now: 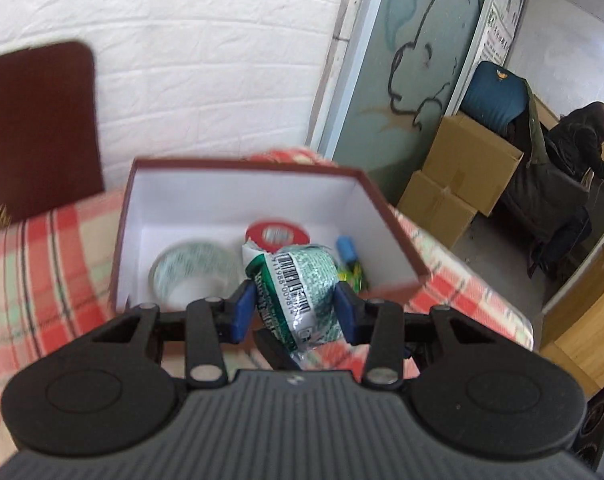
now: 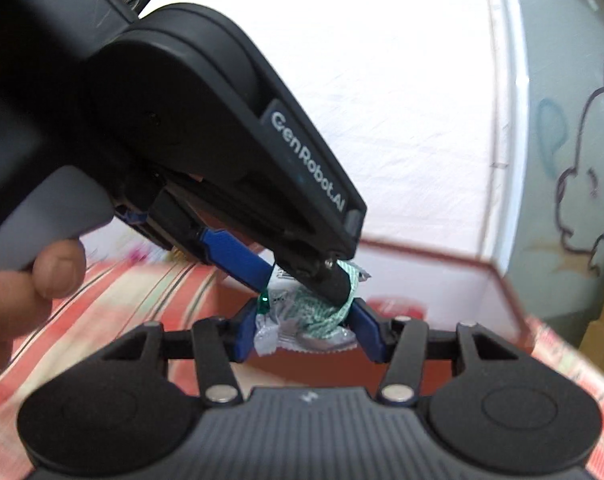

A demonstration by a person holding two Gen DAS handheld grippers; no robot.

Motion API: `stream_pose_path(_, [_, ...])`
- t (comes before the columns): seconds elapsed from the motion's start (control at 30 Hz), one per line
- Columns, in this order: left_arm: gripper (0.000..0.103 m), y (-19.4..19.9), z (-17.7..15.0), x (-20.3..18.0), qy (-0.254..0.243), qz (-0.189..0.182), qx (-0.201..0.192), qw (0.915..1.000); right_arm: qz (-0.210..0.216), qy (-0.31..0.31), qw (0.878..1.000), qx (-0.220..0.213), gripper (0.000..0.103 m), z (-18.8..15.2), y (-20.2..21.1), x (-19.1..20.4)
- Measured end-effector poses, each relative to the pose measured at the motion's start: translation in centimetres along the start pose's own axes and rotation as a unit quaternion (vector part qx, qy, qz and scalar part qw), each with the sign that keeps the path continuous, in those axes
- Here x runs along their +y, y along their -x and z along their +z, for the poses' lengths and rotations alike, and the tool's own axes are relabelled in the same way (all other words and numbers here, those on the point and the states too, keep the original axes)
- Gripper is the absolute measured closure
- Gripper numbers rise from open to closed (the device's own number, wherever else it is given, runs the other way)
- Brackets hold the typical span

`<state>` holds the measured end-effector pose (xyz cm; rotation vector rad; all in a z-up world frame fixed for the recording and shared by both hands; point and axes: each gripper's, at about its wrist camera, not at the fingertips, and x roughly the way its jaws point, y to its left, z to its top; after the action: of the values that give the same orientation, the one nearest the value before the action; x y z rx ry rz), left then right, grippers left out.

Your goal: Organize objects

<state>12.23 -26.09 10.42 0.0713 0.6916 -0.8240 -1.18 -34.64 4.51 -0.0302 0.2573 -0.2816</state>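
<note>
A packet [image 1: 297,284] in a green-and-white wrapper with a barcode hangs over the open red-brown box [image 1: 241,164]. My left gripper [image 1: 295,300] is shut on it, a blue pad pressing each side. In the right wrist view the left gripper [image 2: 302,280] reaches down from the upper left onto the same packet [image 2: 310,320]. My right gripper [image 2: 308,328] is shut on the packet's crinkled lower end from below. The box [image 2: 422,256] lies just beyond. A hand [image 2: 57,272] holds the left gripper's handle.
Inside the white-lined box lie a clear tape roll [image 1: 195,268], a red tape roll [image 1: 277,234] and a small blue item [image 1: 346,248]. The box stands on a red plaid tablecloth [image 1: 41,260]. Cardboard boxes [image 1: 462,168] and a seated person [image 1: 582,140] are at the far right.
</note>
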Motion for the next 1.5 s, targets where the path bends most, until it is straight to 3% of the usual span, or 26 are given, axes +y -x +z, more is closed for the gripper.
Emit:
stream_pose_path(0.07, [0.056, -2.2, 1.2, -0.3, -0.002, 0.009, -0.003, 1.0000, -0.019, -0.004, 1.000, -0.002, 0.051, 1.0, -2.4, -1.3])
stream_pose_path(0.13, [0.049, -4.5, 2.1, -0.3, -0.013, 0.038, -0.010, 0.9991, -0.036, -0.013, 0.999, 0.006, 0.040, 1.5, -5.3, -2.5])
stream_pose_path(0.2, [0.046, -6.2, 2.3, 0.0, -0.028, 0.102, -0.011, 0.9944, -0.056, -0.009, 0.998, 0.024, 0.029, 1.4, -8.5, -3.3])
stream_pose_path(0.23, [0.046, -6.9, 2.4, 0.2, -0.021, 0.137, -0.008, 0.9903, -0.061, -0.007, 0.997, 0.038, 0.029, 1.2, -9.9, -3.6])
stream_pose_path(0.33, [0.046, -6.4, 1.8, 1.3, -0.008, 0.144, -0.003, 0.9895, -0.051, -0.054, 0.995, 0.064, 0.026, 0.6, -11.4, -4.9])
stream_pose_path(0.5, [0.044, -3.2, 0.7, 1.4, -0.025, 0.182, -0.013, 0.9829, -0.055, -0.068, 0.995, 0.042, 0.025, -0.1, -8.2, -4.6])
stream_pose_path(0.7, [0.031, 1.2, -2.5, 0.6, -0.030, 0.205, -0.012, 0.9783, -0.056, -0.122, 0.991, 0.016, 0.023, -1.4, -1.1, -4.4])
stream_pose_path(0.87, [0.021, 4.3, -5.8, 0.2, -0.026, 0.221, -0.015, 0.9749, -0.031, -0.154, 0.986, 0.051, 0.023, -2.6, 3.0, -4.0])
stream_pose_path(0.93, [0.016, 5.5, -7.1, 0.0, -0.027, 0.226, -0.020, 0.9736, -0.024, -0.169, 0.983, 0.065, 0.017, -2.9, 4.1, -3.8])
stream_pose_path(1.13, [0.007, 8.2, -10.0, -0.3, -0.035, 0.234, -0.028, 0.9712, -0.019, -0.175, 0.981, 0.083, 0.012, -3.4, 7.2, -2.5])
stream_pose_path(1.33, [0.005, 10.4, -12.4, 0.0, -0.021, 0.227, -0.025, 0.9734, -0.017, -0.181, 0.980, 0.085, 0.001, -3.1, 9.6, -1.3])
stream_pose_path(1.5, [0.004, 11.7, -14.4, 0.3, -0.015, 0.222, -0.019, 0.9748, -0.020, -0.180, 0.980, 0.087, 0.000, -3.1, 10.8, -0.6])
